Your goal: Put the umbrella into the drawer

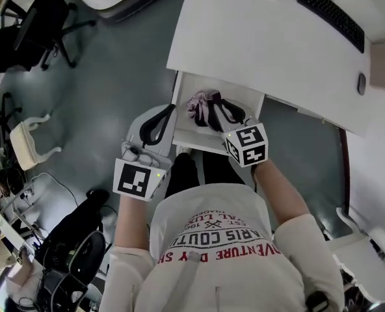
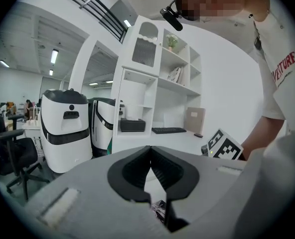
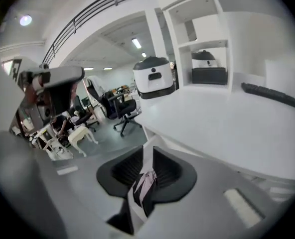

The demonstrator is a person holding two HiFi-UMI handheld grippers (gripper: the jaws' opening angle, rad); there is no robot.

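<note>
under the head camera, shirt (image 1: 225, 239): white, with red print that reads upside down in the head view; "aris cout" and "venture" can be made out, the rest is cut off or too small to read.
marker cubes: one on each pair of tongs, black squares on white, no letters; left marker cube (image 1: 137, 179) above the left forearm, right marker cube (image 1: 248, 145) above the right wrist.
left gripper (image 2: 150, 152): just beside the drawer's left front corner in the head view; jaws closed, black tips touching, holding nothing.
right gripper (image 3: 146, 152): over the drawer's right half; jaws narrow, a thin slit between the tips, pads pressing on nothing; the umbrella shows through the slit, lying below.
umbrella (image 1: 201, 106): folded, pink-white and black, lying inside the drawer near its middle, just left of the right gripper's jaws in the head view, gripped by neither pair of tongs.
drawer (image 1: 235, 90): white, standing open under the desk's near edge.
desk (image 1: 257, 38): white top, beyond the drawer.
keyboard (image 1: 330, 13): black, at the desk's far side; key legends too small to read.
mouse (image 1: 361, 83): dark, near the keyboard, apart from it.
office chair (image 1: 46, 21): black, on the grey floor well left of the desk.
</note>
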